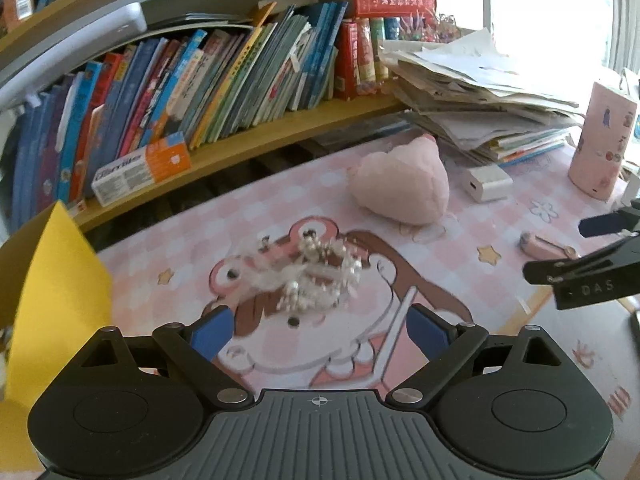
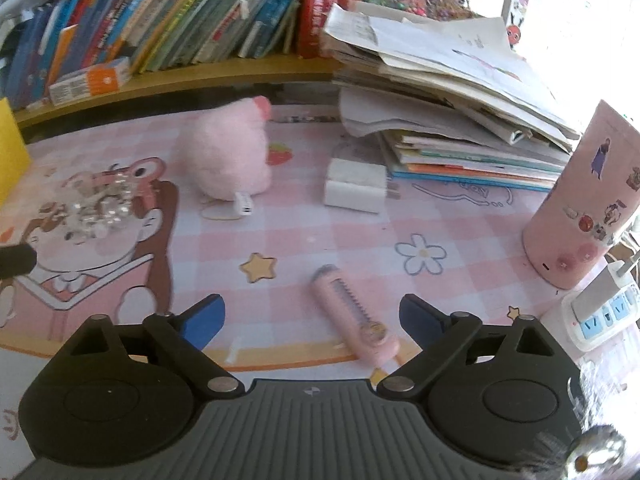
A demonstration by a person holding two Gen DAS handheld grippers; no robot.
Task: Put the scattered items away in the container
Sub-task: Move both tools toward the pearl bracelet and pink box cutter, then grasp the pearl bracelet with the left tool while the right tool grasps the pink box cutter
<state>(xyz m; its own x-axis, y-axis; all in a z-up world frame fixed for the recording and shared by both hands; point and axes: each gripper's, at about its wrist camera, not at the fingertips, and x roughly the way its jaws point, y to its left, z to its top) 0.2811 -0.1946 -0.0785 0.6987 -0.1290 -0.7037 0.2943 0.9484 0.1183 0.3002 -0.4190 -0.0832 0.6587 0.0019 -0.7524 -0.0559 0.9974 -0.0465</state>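
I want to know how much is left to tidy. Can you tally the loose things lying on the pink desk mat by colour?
Pink: 2, the plush toy and the small utility knife
White: 1, the charger block
Silvery: 1, the beaded hair piece
Total: 4

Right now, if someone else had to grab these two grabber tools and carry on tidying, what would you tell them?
Left gripper: open, empty, pointed at the beaded hair ornament on the pink desk mat.
Right gripper: open, empty, with the pink utility knife lying between its fingers, not gripped.
Also loose on the mat: pink plush toy and white charger block.
The yellow container stands at the mat's left edge; its inside is not visible.
Done: nothing visibly put away. Left: pick up each item and drop it in.
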